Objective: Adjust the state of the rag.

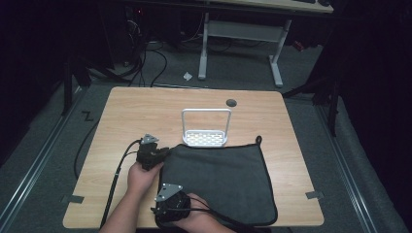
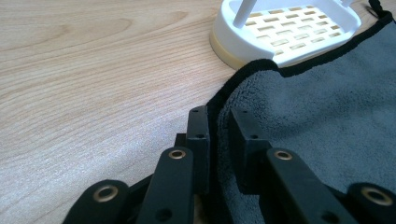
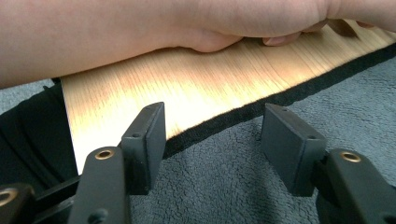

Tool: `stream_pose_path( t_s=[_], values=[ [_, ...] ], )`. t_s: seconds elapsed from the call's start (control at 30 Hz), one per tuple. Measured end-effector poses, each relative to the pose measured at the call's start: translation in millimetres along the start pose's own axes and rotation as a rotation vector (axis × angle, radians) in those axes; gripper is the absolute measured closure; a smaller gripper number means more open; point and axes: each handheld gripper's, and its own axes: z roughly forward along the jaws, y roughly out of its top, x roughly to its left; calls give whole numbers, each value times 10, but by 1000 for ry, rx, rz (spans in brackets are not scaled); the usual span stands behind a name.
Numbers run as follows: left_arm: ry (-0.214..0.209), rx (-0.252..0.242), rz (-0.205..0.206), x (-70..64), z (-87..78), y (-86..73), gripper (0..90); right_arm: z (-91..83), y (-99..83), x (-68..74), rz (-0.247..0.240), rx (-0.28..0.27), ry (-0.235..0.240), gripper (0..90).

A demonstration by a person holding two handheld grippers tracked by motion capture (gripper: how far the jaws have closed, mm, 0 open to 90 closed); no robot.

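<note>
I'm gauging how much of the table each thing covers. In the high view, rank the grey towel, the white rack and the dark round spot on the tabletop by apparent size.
1. The grey towel, by far the largest.
2. The white rack, much smaller.
3. The dark round spot, smallest. It lies farthest from the camera, but the gap is too wide for that to matter.

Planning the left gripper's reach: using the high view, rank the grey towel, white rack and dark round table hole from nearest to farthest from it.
From the left gripper:
1. Grey towel, at its jaws, near-left corner.
2. White rack, beyond the towel's far edge.
3. Dark round table hole, farthest, near the table's far edge.
</note>
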Motion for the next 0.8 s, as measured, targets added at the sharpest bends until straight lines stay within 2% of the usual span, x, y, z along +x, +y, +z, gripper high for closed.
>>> stream_pose_path(
  t_s=[0.2,0.27,0.4,0.47,0.53,0.6,0.63,0.67,0.8],
  values=[
    [-2,0,-2,3,0,-1,786,-49,-29,-19,-42,-3,-58,768],
    [-4,-2,-4,5,-2,-2,787,-89,-26,-25,-48,-17,-74,806],
    [-11,-10,-12,17,-14,-3,802,-221,0,-29,-52,-60,-91,825],
    [-27,-26,-38,44,-36,-9,814,-286,12,-32,-50,-80,-94,828],
    [-31,-31,-40,51,-49,-12,822,-313,18,-35,-47,-92,-96,829],
    [-39,-62,-55,64,-81,-23,829,-381,31,-48,-38,-117,-95,829],
    [-39,-62,-55,64,-81,-23,832,-381,31,-48,-38,-117,-95,829],
    [-46,-90,-61,71,-109,-33,834,-411,34,-58,-41,-130,-100,828],
    [-50,-111,-56,66,-130,-40,840,-447,34,-51,-42,-146,-107,828]
  ],
)
